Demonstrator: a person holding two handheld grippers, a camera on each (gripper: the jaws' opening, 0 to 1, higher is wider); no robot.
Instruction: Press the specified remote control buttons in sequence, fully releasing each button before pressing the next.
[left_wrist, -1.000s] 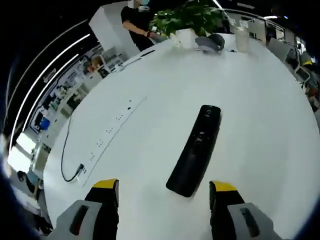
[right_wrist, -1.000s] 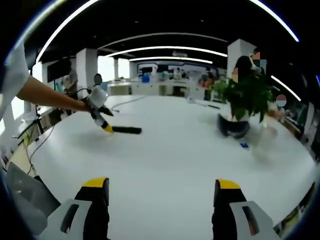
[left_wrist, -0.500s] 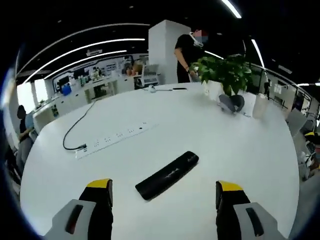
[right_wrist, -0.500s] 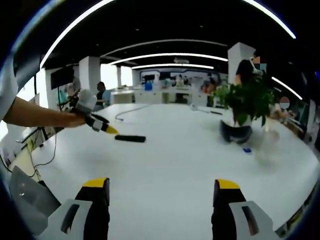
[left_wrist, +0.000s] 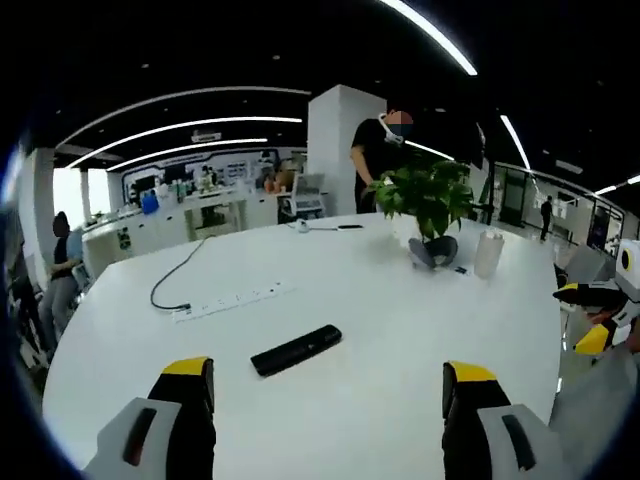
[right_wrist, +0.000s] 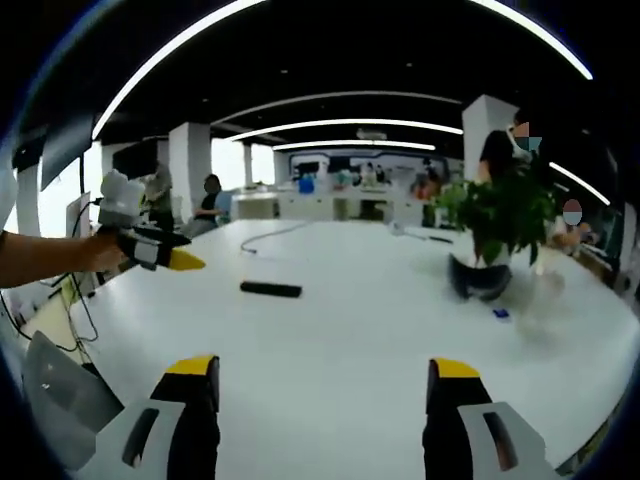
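Slim black plastic remote control (left_wrist: 296, 350) lies flat on white table (left_wrist: 400, 300), ahead of left gripper (left_wrist: 327, 385), jaws wide. Right gripper (right_wrist: 316, 380) wide too. Descend one fingertip squarely, then lift clear.

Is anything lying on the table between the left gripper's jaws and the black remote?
No. In the left gripper view, only bare white table separates the left gripper from the remote.
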